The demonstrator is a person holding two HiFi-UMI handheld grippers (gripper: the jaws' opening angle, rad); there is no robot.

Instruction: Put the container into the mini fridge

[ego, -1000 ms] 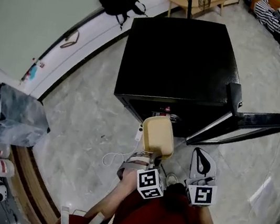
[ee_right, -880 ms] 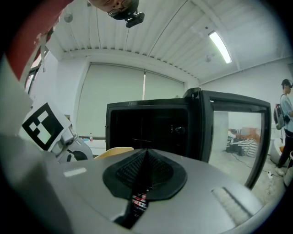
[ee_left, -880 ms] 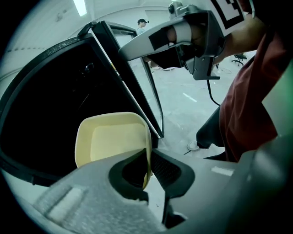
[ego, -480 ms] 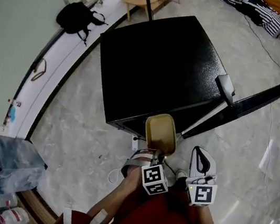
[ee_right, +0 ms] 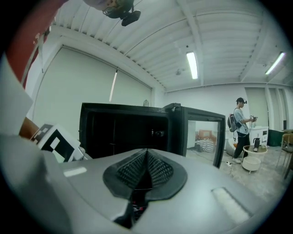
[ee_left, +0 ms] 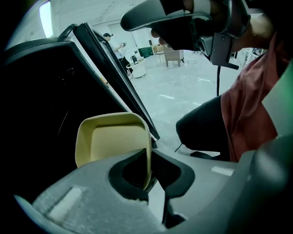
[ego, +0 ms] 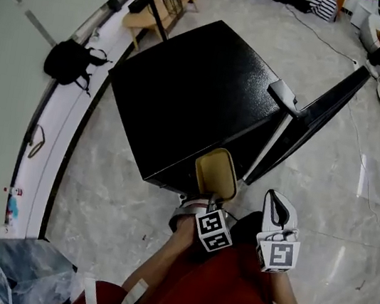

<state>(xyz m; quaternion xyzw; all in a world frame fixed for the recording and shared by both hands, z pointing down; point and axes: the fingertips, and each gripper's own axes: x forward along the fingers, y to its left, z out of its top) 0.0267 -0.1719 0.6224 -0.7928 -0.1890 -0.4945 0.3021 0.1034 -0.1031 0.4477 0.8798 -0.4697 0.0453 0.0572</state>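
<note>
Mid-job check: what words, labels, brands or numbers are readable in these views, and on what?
No text is readable.
Red shirt: white print at the head view's bottom edge, cut off, illegible.
Marker cubes: square patterns only, no letters.
Container, mini fridge: no label visible.

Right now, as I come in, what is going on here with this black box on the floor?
A person holds tongs in each hand in front of a black mini fridge whose door stands open. The left tongs are shut on the rim of a pale yellow container, which is held at the fridge's open front and seems not yet inside. The right tongs are shut, hold nothing, and point toward the fridge.
</note>
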